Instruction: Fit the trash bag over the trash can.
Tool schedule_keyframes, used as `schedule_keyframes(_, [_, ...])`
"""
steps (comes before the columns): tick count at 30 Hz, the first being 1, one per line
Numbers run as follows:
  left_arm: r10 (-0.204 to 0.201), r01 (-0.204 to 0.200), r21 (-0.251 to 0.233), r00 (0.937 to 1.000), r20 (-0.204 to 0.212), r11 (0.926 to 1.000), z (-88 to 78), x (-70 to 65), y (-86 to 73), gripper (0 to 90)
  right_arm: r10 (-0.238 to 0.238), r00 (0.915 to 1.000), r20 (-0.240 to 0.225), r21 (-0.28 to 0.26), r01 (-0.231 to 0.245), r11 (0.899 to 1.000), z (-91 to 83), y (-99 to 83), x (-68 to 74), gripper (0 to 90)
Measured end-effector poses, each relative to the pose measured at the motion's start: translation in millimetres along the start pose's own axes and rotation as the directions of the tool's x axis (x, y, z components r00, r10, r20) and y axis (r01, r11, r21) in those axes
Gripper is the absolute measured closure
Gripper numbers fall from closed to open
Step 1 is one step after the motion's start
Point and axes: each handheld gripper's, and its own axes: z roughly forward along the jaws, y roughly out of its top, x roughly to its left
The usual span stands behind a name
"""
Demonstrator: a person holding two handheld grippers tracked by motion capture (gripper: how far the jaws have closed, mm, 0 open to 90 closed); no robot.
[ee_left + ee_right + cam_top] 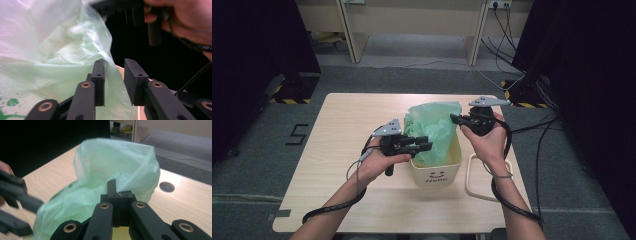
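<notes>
On the near half of the wooden table (337, 145) sits a cream bin (437, 175) with a smiley face and the word "Hello" on its front wall, and a green plastic bag (434, 127) billows out of its top, rising well above the rim. Both hands work at that bag from opposite sides.

Over on the left, the left gripper (424, 144) lies level, jaws pointing right at the near-left side of the bag, just above the bin's rim. Its own camera shows the left gripper (113, 82) with jaws parted, a clear gap between the pads, and a fold of the green plastic bag (62, 62) lying in that gap against one pad; the pads do not press on it.

Across on the right, the right gripper (454, 119) comes in at the far-right edge of the bag, higher than the left one. From its own camera the right gripper (119, 195) has its jaws pressed tight together, pinching the thin edge of the green plastic bag (112, 167), which bulges up and away behind them.

Right of the bin, a cream lid (477, 180) lies flat on the table, partly under the right forearm. Cables trail from both grippers toward the near edge.
</notes>
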Motion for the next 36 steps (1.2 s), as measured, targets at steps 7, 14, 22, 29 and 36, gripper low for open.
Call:
schedule_keyframes(7, [-0.022, 0.021, -0.026, 0.9980, -0.059, 0.9995, -14.8, 8.9, 1.5, 64.4, 0.024, 0.9997, -0.003, 0.035, -0.024, 0.999, 2.3, -23.0, -3.3, 90.0])
schedule_keyframes(14, [-0.061, 0.058, -0.025, 0.9865, -0.152, 0.9980, -16.3, 27.7, -0.7, 59.5, 0.034, 0.9994, -0.007, 0.076, -0.033, 0.997, 6.1, -38.4, -3.1, 90.0])
schedule_keyframes(22, [-0.061, 0.059, -0.015, 0.9770, -0.204, 0.9981, -21.3, 39.1, -2.9, 54.6, 0.003, 0.9983, 0.059, 0.078, -0.008, 0.997, -2.1, -39.0, -1.4, 74.1])
schedule_keyframes(29, [-0.060, 0.060, -0.010, 0.9712, -0.230, 0.9982, -24.7, 47.3, -2.6, 53.3, 0.012, 0.9891, 0.147, 0.015, -0.014, 1.000, -20.4, -27.1, -7.0, 55.7])
schedule_keyframes(36, [-0.064, 0.065, -0.004, 0.9654, -0.253, 0.9979, -26.0, 54.5, -2.4, 51.7, -0.003, 0.9829, 0.184, -0.038, 0.011, 0.999, -30.5, -5.8, -10.3, 50.9])
